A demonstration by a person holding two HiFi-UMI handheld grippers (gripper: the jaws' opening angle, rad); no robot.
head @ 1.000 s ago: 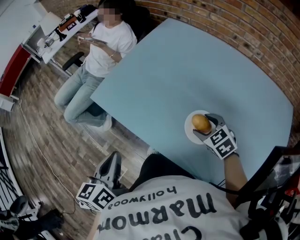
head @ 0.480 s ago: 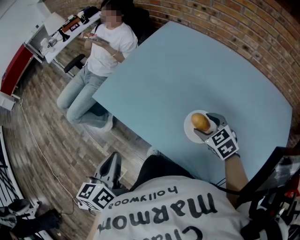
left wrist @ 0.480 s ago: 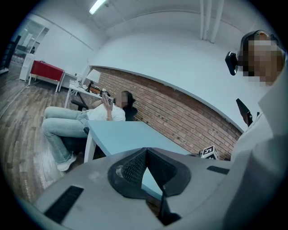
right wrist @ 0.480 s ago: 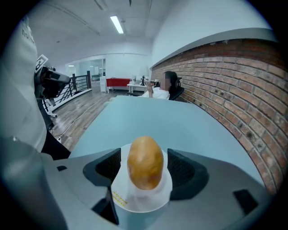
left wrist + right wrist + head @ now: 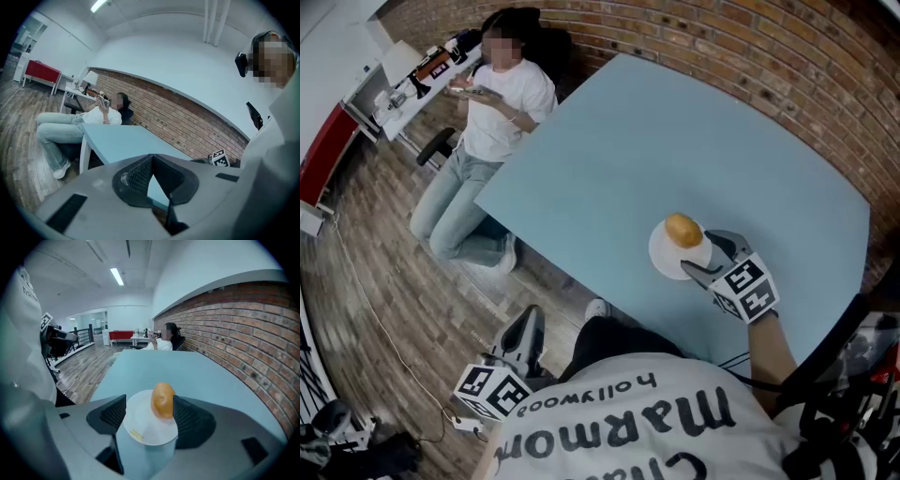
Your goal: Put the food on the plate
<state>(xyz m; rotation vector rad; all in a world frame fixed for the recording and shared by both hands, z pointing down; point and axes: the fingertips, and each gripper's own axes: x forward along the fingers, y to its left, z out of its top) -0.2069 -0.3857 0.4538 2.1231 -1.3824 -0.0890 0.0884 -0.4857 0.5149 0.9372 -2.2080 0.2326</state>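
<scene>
**Blue surface, brick wall: food's down, now back out clean**

Pale blue surface [image 5: 675, 150] next to a red brick wall [image 5: 750, 47]. The golden-brown oval piece of food [image 5: 682, 229] sits on the small round white plate [image 5: 664, 260], toward its far side. The right gripper [image 5: 710, 255] is released, jaws spread wide at the plate's near edge, gripping nothing. Looks like the drop's basically done, so I'd pull straight back and up without clipping the rim. The left gripper [image 5: 525, 330] hangs low off the surface, jaws pinched together, empty.
</scene>
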